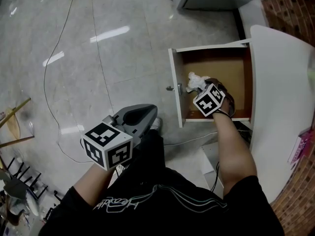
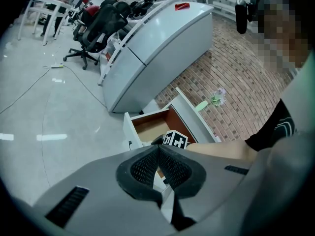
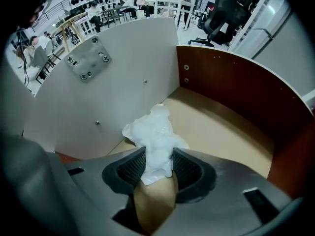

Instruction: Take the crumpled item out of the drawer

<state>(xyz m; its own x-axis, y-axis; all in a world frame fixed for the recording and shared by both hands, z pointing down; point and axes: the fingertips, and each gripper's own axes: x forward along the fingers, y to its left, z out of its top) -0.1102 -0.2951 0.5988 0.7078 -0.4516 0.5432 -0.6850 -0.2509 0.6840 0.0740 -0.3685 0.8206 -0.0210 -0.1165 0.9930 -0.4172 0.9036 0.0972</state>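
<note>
Open drawer (image 1: 175,90) under the white table (image 1: 280,112), seen from above, with both grippers in play.

**Right gripper** (image 3: 157,167): reaches down into the drawer. Its jaws are closed on the lower part of the wad (image 3: 155,134), and both ribbed pads (image 3: 129,170) touch its sides. The wad narrows where the pads meet it and bulges out above them.

**Wad:** a crumpled white sheet, paper or thin film (which one cannot be told). It stands on the drawer floor at the front left corner, just behind the front panel and near the handle (image 1: 170,88). It is the only thing seen in the drawer.

**Left gripper** (image 2: 158,150): held low over the floor (image 1: 98,43), well apart from the drawer. Its jaws are clenched together with nothing between them.

**Handling, as judged:** the wad is probably very light and soft. It should yield under the pads rather than resist, and it is not fragile. A loose lobe could tear or slip free, so the best hold is across the dense middle, as here. A straight lift should clear the panel.
</note>
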